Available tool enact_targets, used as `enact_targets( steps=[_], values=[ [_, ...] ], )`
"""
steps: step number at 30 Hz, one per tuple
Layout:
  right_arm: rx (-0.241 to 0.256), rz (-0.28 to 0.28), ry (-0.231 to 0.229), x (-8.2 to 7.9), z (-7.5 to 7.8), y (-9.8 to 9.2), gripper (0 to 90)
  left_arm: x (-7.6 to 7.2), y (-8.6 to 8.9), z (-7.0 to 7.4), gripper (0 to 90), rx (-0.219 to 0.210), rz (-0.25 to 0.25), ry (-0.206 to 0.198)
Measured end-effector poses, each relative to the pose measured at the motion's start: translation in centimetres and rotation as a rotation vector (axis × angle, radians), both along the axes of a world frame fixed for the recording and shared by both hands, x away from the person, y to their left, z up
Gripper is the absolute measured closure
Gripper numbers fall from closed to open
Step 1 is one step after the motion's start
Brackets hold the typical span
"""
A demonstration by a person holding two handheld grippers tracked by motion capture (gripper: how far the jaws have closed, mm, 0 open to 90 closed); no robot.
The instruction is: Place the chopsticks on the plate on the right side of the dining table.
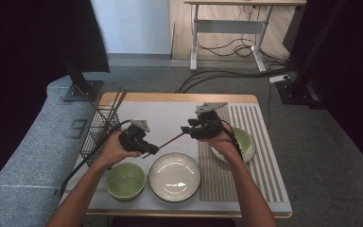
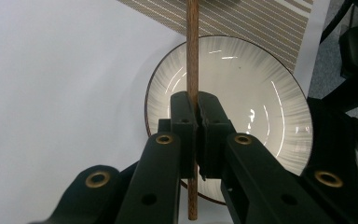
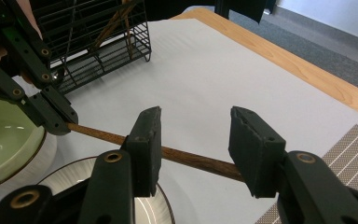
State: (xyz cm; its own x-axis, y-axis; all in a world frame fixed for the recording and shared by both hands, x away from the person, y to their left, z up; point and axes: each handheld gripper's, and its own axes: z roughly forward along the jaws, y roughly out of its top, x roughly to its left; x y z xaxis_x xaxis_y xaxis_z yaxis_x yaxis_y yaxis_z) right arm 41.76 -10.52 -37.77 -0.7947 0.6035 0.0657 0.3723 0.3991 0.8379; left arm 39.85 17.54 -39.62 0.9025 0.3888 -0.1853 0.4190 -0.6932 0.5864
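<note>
a single chopstick (image 2: 192, 56), already out of the wire rack (image 1: 99, 130) at the worktop's left edge, is clamped in the left gripper (image 2: 196, 109)'s closed fingers above the white plate (image 2: 261, 93), while the right gripper (image 3: 193, 140)'s fingers are spread wide around its far end, so the handover is judged unfinished and the placing still left.

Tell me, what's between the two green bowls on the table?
In the high view, the white plate sits between the green bowl near the left hand and the other green bowl behind the right hand.
</note>
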Motion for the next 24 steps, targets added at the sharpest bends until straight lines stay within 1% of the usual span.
enact_targets(
  steps=[5, 9, 14, 16, 21, 22, 23, 24],
  values=[
    [-0.019, 0.018, 0.012, -0.03, -0.13, -0.01, 53.9, 0.02, -0.01, -0.03, 86.5, -0.003, -0.001, 0.006],
    [-0.028, 0.031, 0.023, -0.06, -0.25, -0.1, 53.8, 0.15, 0.04, -0.03, 86.4, -0.006, -0.012, 0.017],
    [-0.04, 0.046, 0.021, -0.1, -0.3, -0.27, 53.7, 0.23, 0.01, -0.08, 86.4, -0.01, -0.021, 0.023],
    [-0.055, 0.059, 0.021, -0.16, -0.35, -0.33, 53.6, 0.24, -0.01, -0.1, 86.4, -0.013, -0.024, 0.029],
    [-0.104, 0.084, 0.012, -0.34, -0.57, -0.25, 53.4, 0.39, 0.04, -0.11, 86.4, -0.019, -0.032, 0.059],
    [-0.104, 0.084, 0.012, -0.34, -0.57, -0.25, 53.4, 0.39, 0.04, -0.11, 86.4, -0.019, -0.032, 0.059],
    [-0.114, 0.088, 0.011, -0.37, -0.59, -0.21, 53.4, 0.47, 0.06, -0.15, 86.4, -0.019, -0.036, 0.063],
    [-0.139, 0.093, 0.002, -0.44, -0.64, -0.1, 53.3, 0.57, 0.1, -0.2, 86.4, -0.026, -0.038, 0.072]
  ],
)
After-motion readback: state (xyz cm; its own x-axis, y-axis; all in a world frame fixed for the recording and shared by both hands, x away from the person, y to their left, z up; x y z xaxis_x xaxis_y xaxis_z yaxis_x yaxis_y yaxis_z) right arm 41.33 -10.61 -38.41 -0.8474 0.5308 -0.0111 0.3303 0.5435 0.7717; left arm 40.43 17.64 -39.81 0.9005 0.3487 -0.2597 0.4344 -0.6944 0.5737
